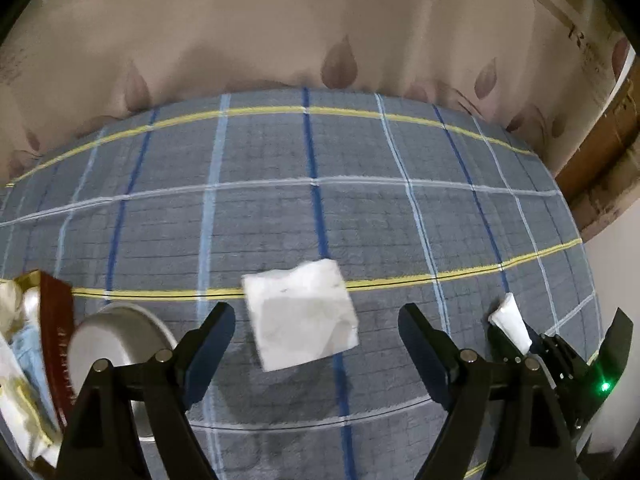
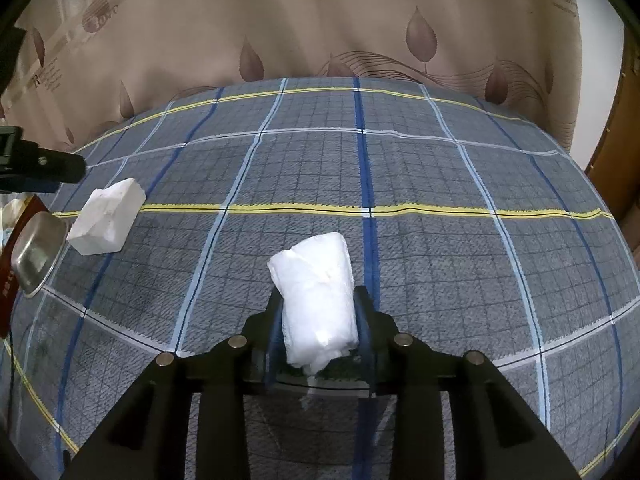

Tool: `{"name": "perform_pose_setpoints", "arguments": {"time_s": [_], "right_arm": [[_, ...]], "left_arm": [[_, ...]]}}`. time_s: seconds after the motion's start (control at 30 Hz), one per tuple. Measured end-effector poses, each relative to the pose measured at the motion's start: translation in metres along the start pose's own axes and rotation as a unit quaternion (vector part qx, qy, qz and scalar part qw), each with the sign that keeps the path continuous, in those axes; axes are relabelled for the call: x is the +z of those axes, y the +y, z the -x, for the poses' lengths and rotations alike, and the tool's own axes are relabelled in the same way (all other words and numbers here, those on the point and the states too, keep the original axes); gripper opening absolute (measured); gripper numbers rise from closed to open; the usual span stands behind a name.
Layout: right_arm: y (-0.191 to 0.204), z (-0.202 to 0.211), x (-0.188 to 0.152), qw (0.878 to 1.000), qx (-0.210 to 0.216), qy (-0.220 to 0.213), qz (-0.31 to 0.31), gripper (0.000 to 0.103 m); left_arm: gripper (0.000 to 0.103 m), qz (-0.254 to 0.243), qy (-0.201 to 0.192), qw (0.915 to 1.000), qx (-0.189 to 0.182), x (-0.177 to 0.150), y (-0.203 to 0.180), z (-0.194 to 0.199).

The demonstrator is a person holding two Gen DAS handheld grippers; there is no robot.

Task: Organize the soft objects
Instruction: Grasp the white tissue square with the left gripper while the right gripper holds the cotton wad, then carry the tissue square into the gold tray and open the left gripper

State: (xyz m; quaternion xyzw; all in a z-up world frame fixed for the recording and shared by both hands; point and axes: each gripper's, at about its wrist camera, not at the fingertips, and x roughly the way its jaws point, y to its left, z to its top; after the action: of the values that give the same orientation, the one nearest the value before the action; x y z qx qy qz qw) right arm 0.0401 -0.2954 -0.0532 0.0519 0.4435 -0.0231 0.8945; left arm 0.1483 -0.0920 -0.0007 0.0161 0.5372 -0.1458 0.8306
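- Bed (image 2: 440, 280): covered by a grey-blue plaid blanket with dark blue, pale blue, white and yellow lines.
- White folded cloth block (image 2: 107, 217): lies flat on the blanket near its left side.
- White rolled cloth (image 2: 316, 300): rests on the blanket near the middle.
- Metal bowl (image 2: 38, 252): sits at the left edge, just beside the block.
- Dark red packet (image 1: 56, 340): lies against the bowl's left side.

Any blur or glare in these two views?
Left wrist: tissue and bowl smeared by motion, green LED flare low right. Right wrist: sharp, roll slightly blown out, soft shadow under the claw. Both: strong fisheye bending, dark corners.
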Motion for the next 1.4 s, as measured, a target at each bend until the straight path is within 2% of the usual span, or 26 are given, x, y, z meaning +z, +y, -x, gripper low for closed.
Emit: {"name": "perform_pose_setpoints", "arguments": {"time_s": [0.13,0.23,0.4,0.5,0.63,0.83,1.13,1.17,1.23,1.27,1.4], "right_arm": [[0.001,0.000,0.000,1.000,0.000,0.001,0.004,0.035],[0.003,-0.001,-0.001,1.000,-0.002,0.001,0.008,0.036],[0.002,-0.001,-0.001,1.000,0.001,0.000,0.006,0.036],[0.002,-0.001,-0.001,1.000,0.001,0.000,0.006,0.036],[0.002,-0.001,-0.001,1.000,0.004,0.001,0.005,0.037],[0.004,-0.001,-0.001,1.000,0.006,0.001,0.008,0.040],[0.004,-0.001,-0.002,1.000,0.006,0.001,0.008,0.041],[0.004,-0.001,-0.002,1.000,0.006,0.001,0.008,0.041],[0.004,-0.001,-0.002,1.000,0.006,0.001,0.008,0.041],[0.004,-0.001,-0.002,1.000,0.006,0.001,0.009,0.041],[0.004,-0.001,-0.002,1.000,0.004,0.001,0.011,0.041]], "left_arm": [[0.086,0.008,0.016,0.9998,0.013,0.005,0.003,-0.013],[0.086,0.028,0.038,0.9988,0.005,0.009,0.009,-0.025],[0.086,0.037,0.042,0.9981,0.026,0.012,0.009,-0.037],[0.086,0.046,0.052,0.9973,0.026,0.012,0.009,-0.048],[0.087,0.028,0.052,0.9972,0.046,0.011,0.001,-0.055],[0.087,0.045,0.067,0.9949,0.061,0.009,0.012,-0.072],[0.087,0.078,0.084,0.9920,0.052,0.008,0.017,-0.078],[0.086,0.077,0.084,0.9918,0.056,0.008,0.017,-0.077],[0.074,0.073,0.079,0.9927,0.055,0.006,0.017,-0.075],[0.072,0.070,0.075,0.9936,0.048,0.006,0.016,-0.074],[0.070,0.056,0.067,0.9950,0.049,0.002,0.012,-0.070]]}}
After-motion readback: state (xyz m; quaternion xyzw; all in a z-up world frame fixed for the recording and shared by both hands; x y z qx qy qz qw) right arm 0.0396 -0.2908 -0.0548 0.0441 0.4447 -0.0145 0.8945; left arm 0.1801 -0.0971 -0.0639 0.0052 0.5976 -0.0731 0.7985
